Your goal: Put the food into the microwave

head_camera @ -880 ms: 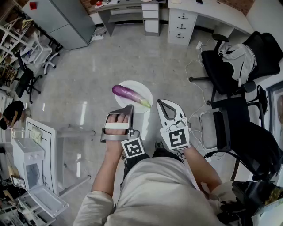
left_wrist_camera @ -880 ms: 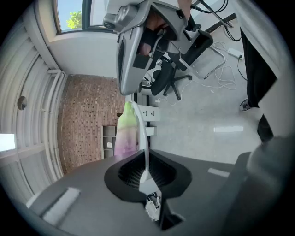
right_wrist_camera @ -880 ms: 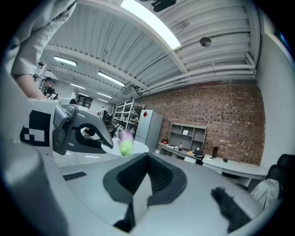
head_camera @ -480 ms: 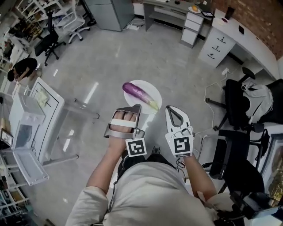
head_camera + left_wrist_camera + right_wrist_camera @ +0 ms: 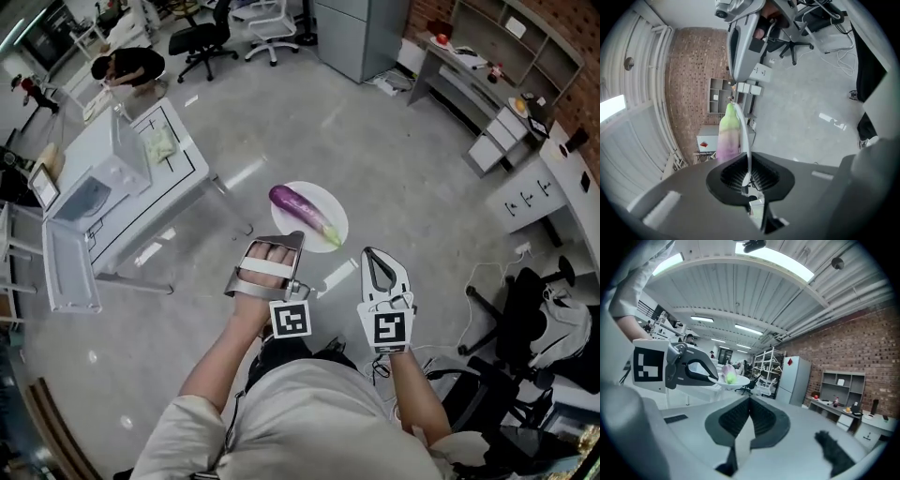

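A purple eggplant [image 5: 298, 207] with a green end lies on a white plate [image 5: 328, 206] held out over the floor. My left gripper [image 5: 293, 240] is shut on the plate's near rim. In the left gripper view the rim [image 5: 745, 140] runs edge-on into the jaws, with the eggplant [image 5: 727, 136] beside it. My right gripper [image 5: 377, 257] hangs just right of the plate, shut and empty, its pads [image 5: 761, 416] together. The white microwave [image 5: 87, 195] stands on a white table [image 5: 173, 155] at the upper left, its door [image 5: 70, 273] swung open.
A person [image 5: 131, 64] bends over behind the table. Office chairs [image 5: 204, 37] stand at the top, and black chairs [image 5: 539, 323] and cables at the right. A grey cabinet [image 5: 361, 33] and desks with drawers [image 5: 497, 141] line the far wall. Grey floor lies between me and the table.
The head view has swung round: the table and microwave went from the lower left to the upper left. Both grippers and the plate keep their places relative to each other.
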`<state>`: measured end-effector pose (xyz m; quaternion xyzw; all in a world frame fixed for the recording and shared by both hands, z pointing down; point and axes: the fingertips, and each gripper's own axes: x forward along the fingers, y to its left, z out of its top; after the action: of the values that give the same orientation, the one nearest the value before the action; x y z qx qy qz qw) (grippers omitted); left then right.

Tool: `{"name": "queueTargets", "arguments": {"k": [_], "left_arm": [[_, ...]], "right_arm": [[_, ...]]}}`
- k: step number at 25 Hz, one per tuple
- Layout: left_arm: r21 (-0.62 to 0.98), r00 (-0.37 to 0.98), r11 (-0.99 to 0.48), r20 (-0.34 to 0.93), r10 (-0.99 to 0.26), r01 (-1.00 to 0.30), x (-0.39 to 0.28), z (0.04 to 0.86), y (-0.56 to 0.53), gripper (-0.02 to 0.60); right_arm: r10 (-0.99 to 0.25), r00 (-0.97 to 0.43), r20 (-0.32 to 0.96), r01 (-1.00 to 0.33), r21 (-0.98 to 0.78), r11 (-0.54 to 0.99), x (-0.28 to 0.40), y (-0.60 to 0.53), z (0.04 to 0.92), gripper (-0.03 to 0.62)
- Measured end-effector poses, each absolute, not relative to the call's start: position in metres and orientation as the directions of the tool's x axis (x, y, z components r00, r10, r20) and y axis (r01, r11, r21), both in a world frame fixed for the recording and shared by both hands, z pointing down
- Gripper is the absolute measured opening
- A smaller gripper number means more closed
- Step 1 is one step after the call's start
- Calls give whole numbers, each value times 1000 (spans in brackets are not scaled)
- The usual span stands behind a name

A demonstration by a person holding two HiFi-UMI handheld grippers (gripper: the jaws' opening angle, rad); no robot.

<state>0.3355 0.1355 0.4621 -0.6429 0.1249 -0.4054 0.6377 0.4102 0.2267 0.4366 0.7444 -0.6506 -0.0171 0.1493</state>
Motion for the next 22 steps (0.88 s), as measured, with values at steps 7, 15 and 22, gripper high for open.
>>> {"name": "queueTargets", "arguments": {"k": [7, 15, 22], "left_arm": [[-925, 481, -227, 356, -802, 306, 232, 459, 61, 26], [-930, 318, -284, 350, -881, 235, 114, 465, -10, 26], [-931, 213, -309, 348, -913, 196, 13, 467, -66, 27]], "right_arm": [[-983, -64, 172, -953, 282, 112, 325, 138, 426, 11], [-948, -239, 210, -902, 314, 297, 226, 59, 430, 11], [-905, -362, 225, -821, 382, 424, 122, -11, 428, 11]]}}
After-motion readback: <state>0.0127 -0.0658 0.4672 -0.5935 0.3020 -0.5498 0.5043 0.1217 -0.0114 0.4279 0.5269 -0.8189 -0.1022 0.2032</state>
